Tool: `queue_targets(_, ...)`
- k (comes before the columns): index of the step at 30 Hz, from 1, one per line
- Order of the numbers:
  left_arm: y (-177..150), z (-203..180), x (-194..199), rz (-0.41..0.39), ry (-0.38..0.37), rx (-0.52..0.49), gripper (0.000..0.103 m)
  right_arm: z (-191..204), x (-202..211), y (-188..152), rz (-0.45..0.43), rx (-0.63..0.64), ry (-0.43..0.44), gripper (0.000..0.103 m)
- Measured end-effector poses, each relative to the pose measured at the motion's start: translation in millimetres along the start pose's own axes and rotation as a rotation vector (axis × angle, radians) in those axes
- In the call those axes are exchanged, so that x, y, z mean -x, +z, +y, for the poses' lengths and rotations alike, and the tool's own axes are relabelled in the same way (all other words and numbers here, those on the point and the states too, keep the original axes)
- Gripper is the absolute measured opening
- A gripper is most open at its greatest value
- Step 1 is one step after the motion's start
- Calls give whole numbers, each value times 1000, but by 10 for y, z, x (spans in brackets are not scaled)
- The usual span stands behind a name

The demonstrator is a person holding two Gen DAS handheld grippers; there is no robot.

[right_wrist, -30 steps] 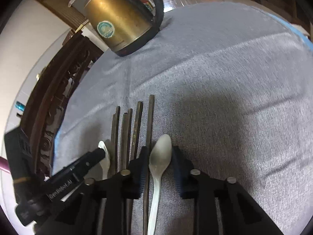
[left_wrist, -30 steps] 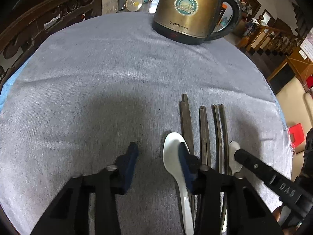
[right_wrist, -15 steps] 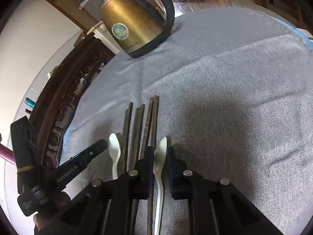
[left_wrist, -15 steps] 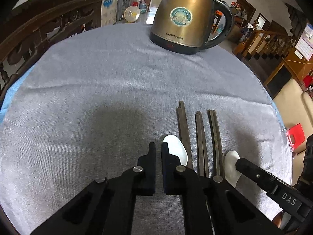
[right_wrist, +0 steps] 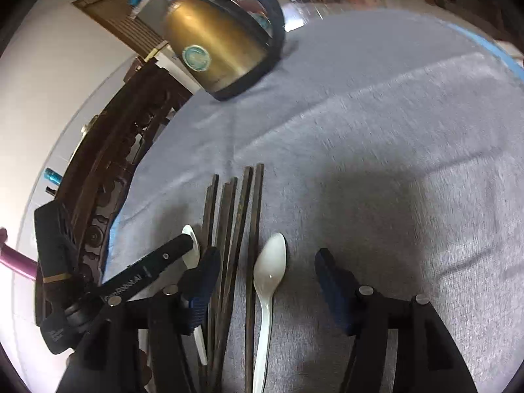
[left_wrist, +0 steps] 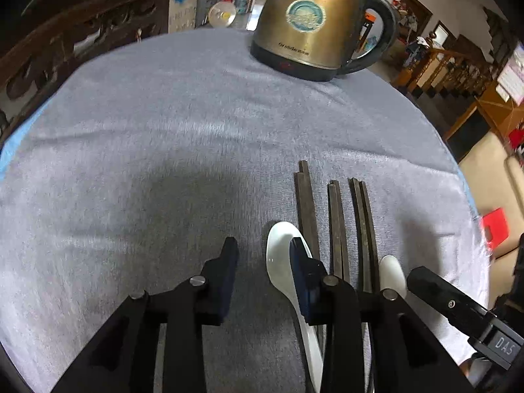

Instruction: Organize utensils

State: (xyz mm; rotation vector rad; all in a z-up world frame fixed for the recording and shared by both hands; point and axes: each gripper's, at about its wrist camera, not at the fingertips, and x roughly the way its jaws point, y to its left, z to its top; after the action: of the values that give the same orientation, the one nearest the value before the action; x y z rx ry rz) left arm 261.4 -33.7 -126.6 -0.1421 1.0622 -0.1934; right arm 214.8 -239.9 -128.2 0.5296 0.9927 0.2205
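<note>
Several dark chopsticks (left_wrist: 337, 226) lie side by side on the grey cloth, with a white spoon on each side. In the left wrist view my left gripper (left_wrist: 263, 255) is open and empty; the near white spoon (left_wrist: 281, 252) lies under its right finger. The other white spoon (left_wrist: 391, 275) lies right of the chopsticks. In the right wrist view my right gripper (right_wrist: 265, 268) is open, its fingers either side of a white spoon (right_wrist: 270, 271) lying flat on the cloth beside the chopsticks (right_wrist: 234, 229). The second spoon (right_wrist: 191, 245) lies at the left, partly behind the left gripper's finger.
A brass electric kettle (left_wrist: 308, 23) stands at the far edge of the round table (left_wrist: 147, 131); it also shows in the right wrist view (right_wrist: 216, 46). A dark carved wooden chair back (right_wrist: 111, 177) stands beside the table. A red object (left_wrist: 496, 229) lies off the table's right side.
Both grippers have opened since half a second ago. The right gripper was shut on the white spoon and has let it go onto the cloth; the left was shut and empty.
</note>
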Motion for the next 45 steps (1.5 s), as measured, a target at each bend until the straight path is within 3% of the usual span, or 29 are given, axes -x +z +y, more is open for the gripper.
queue_targets(1,-8,-20,-3,-7,8,-17,33,24,-30,-2,8,9,-4,62)
queue_targets(3,-14,-41,-12,-15,21,-38,23,58,-90,-14,22,29,-5,44)
queue_targets(6,-39,-51,-15,-27,26,-65,9,171,-149,-55,33,109,-42,32)
queue_targets(7,-51,-54,-11,-33,27,-71,8,188,-162,-77,38,127,-47,23)
queue_targets(17,-161,88,219,-76,14,-90,4,226,-11,-229,-7,195,-61,23)
queue_targets(27,-325,151,624,-135,31,-139,4,140,475,-308,-112,115,52,23)
queue_targets(34,-252,280,534,-69,4,-8,4,196,689,-454,-153,123,71,23)
queue_targets(35,-236,264,499,-59,6,0,6,188,699,-477,-152,122,73,23)
queue_targets(37,-222,227,443,-38,17,11,27,167,695,-504,-145,115,78,23)
queue_targets(38,-204,200,402,-31,29,21,46,152,687,-511,-143,112,79,23)
queue_targets(39,-203,176,388,-34,41,24,53,137,686,-519,-141,109,79,23)
queue_targets(45,-153,60,165,-6,112,5,53,22,717,-535,-140,83,94,23)
